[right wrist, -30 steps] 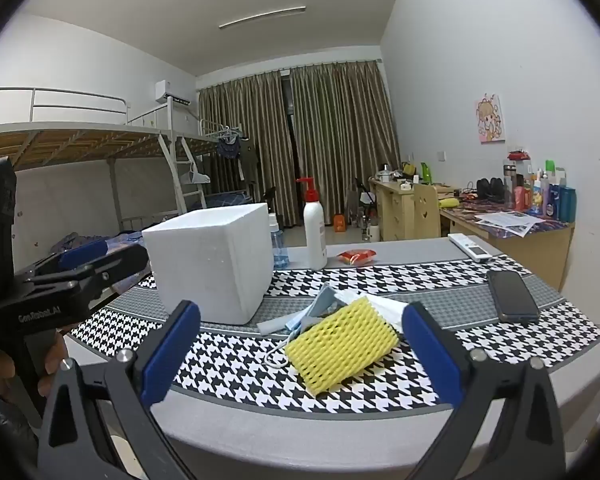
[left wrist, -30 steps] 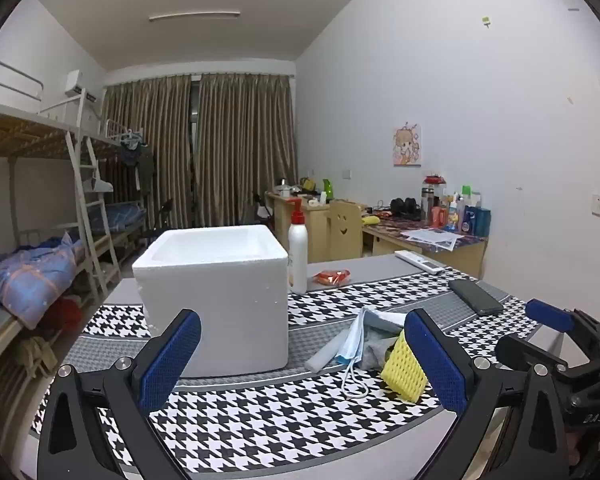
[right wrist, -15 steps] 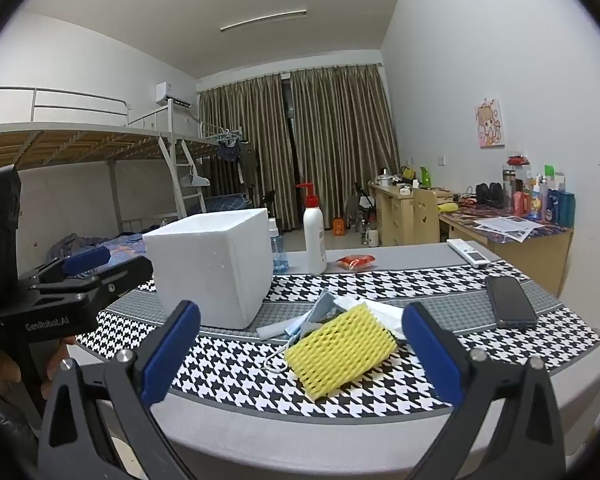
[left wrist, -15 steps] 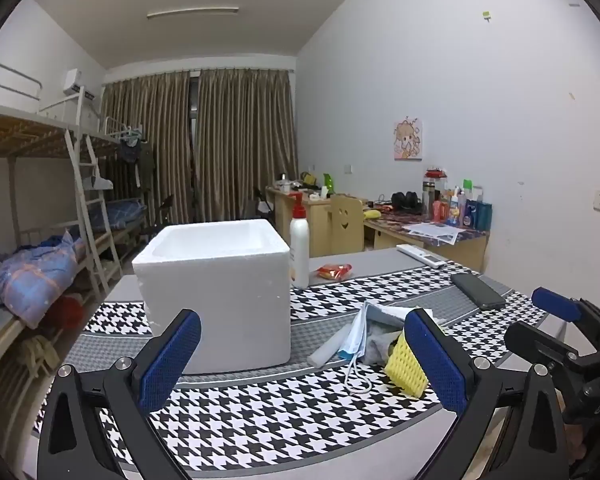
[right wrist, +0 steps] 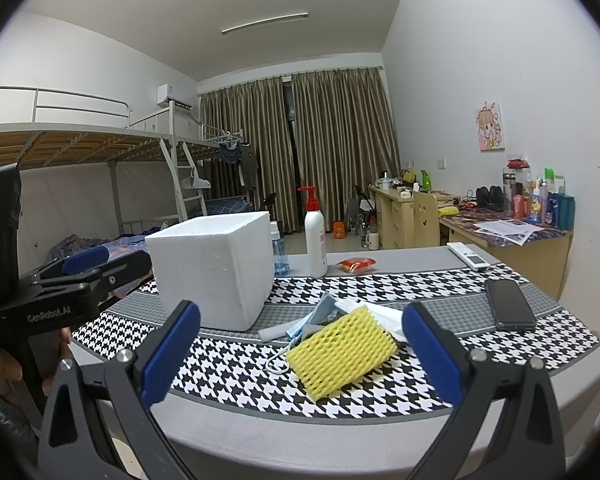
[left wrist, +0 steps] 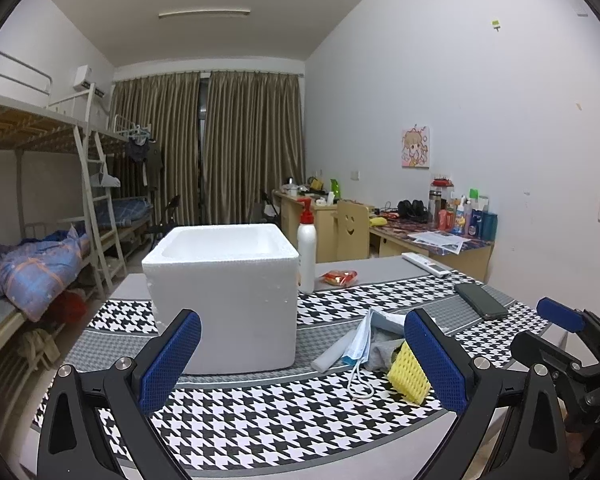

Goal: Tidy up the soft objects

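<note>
Nearest, right gripper (right wrist: 300,354) spread wide and empty, left gripper (left wrist: 302,360) likewise wide and empty, yellow foam net (right wrist: 342,350) lay on the houndstooth table (right wrist: 236,374), touching a blue face mask (left wrist: 358,346) and grey cloth (left wrist: 380,350), white foam box (left wrist: 224,300) beyond, pump bottle (right wrist: 315,236) behind.

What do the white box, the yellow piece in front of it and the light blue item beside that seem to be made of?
White box: looks like expanded polystyrene foam, matte, with thick walls and a pitted, crumbly surface.
Yellow piece: seems to be soft foam netting, given its open diamond mesh.
Light blue item: probably a nonwoven face mask, thin and pleated, with a white ear loop.
</note>
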Motion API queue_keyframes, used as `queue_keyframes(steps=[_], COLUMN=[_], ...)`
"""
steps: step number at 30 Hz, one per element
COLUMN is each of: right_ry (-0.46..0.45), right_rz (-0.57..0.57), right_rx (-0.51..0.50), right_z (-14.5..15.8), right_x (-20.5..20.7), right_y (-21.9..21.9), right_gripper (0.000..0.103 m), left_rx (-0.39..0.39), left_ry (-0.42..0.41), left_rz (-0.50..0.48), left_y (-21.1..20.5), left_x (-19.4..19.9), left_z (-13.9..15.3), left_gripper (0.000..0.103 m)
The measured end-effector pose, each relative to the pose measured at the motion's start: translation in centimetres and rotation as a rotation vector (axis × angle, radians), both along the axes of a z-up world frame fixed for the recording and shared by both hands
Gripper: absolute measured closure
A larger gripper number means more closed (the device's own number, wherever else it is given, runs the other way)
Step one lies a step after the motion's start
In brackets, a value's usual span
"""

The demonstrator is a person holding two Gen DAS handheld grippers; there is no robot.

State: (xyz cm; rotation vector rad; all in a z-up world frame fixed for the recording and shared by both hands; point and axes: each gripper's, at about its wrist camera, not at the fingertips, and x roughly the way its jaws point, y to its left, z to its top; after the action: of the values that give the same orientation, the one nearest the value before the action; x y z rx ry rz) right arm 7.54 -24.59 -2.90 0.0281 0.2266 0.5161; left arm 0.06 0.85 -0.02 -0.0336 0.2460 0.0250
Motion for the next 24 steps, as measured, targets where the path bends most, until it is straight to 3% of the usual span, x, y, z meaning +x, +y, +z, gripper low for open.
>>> queue_keyframes(steps=[24], right_ry=[0.005], right_rz=[-0.007], right_rx=[0.01], right_z=[0.31], right_x=[0.35], right_y=[-0.36], right_gripper=[0.001], left_rx=[0.022], left_ry=[0.023], left_rz=[-0.01], left_y=[-0.73], left_x=[0.62], left_z=[0.26], left_gripper=[0.001])
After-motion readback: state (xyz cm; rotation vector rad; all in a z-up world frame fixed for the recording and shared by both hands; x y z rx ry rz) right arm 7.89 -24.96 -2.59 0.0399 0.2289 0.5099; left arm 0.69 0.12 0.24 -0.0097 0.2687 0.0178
